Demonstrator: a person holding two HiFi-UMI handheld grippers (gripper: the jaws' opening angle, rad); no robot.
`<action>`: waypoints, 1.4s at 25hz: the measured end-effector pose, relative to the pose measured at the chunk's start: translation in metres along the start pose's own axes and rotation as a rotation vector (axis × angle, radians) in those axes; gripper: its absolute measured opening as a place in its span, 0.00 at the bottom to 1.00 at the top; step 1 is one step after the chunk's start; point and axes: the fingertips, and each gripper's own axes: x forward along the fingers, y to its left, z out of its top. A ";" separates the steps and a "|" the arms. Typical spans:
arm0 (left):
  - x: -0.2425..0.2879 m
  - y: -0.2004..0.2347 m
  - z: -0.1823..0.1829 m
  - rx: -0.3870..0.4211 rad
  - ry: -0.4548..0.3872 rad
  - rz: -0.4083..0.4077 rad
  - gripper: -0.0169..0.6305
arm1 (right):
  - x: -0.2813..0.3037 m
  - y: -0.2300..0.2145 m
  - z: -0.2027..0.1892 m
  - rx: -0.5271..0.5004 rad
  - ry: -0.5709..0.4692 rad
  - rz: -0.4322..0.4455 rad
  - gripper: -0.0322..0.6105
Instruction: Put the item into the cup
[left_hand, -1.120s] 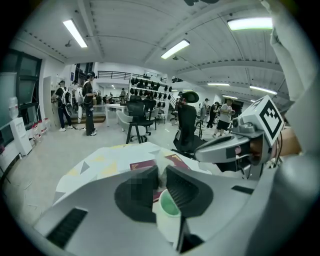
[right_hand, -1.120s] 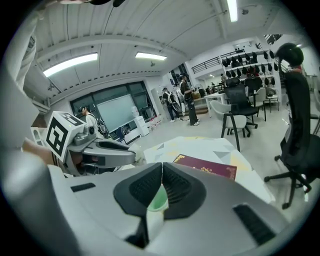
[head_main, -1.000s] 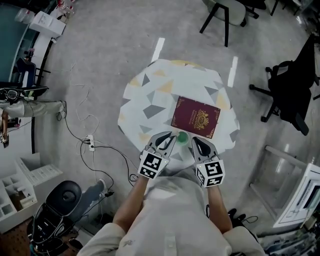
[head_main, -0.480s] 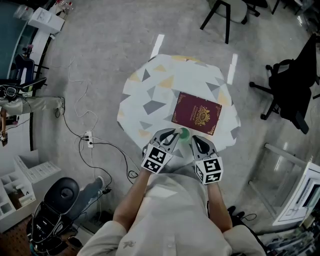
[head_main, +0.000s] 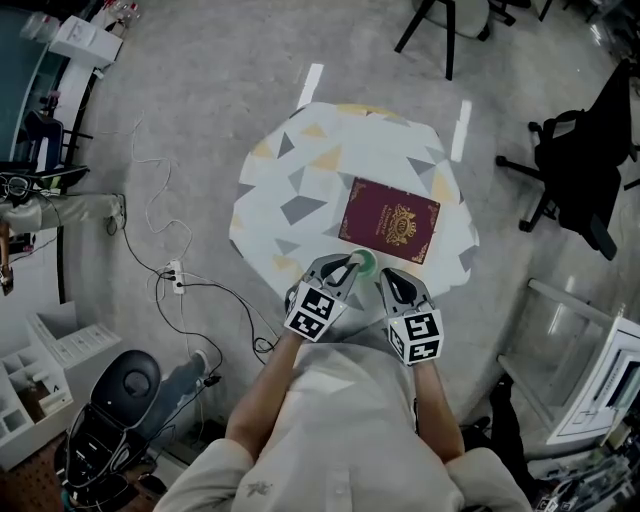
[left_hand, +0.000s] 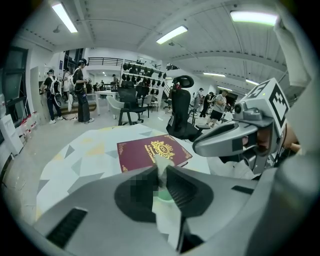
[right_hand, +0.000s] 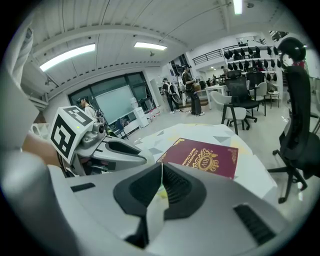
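Grey office floor (head_main: 190, 110) surrounds the triangle-patterned white table (head_main: 300, 170) at frame centre. The left tongs (head_main: 351, 266) pinch what looks like a small pale item (left_hand: 161, 167) directly above the small green cup (head_main: 365, 262). The right tongs (head_main: 389, 281) are closed and empty. Dropping it in is left.

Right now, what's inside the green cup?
Cannot tell. From the head view only part of the green cup shows past the left gripper, which covers the opening. Any contents are hidden.
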 end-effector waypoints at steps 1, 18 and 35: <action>0.001 -0.001 -0.001 -0.001 0.007 -0.003 0.12 | 0.000 0.000 -0.001 0.001 0.001 0.000 0.07; 0.021 -0.010 -0.019 0.028 0.114 -0.010 0.13 | -0.003 -0.007 -0.010 0.017 0.012 -0.010 0.07; 0.038 -0.013 -0.032 0.060 0.213 -0.001 0.13 | -0.009 -0.019 -0.013 0.038 0.001 -0.029 0.08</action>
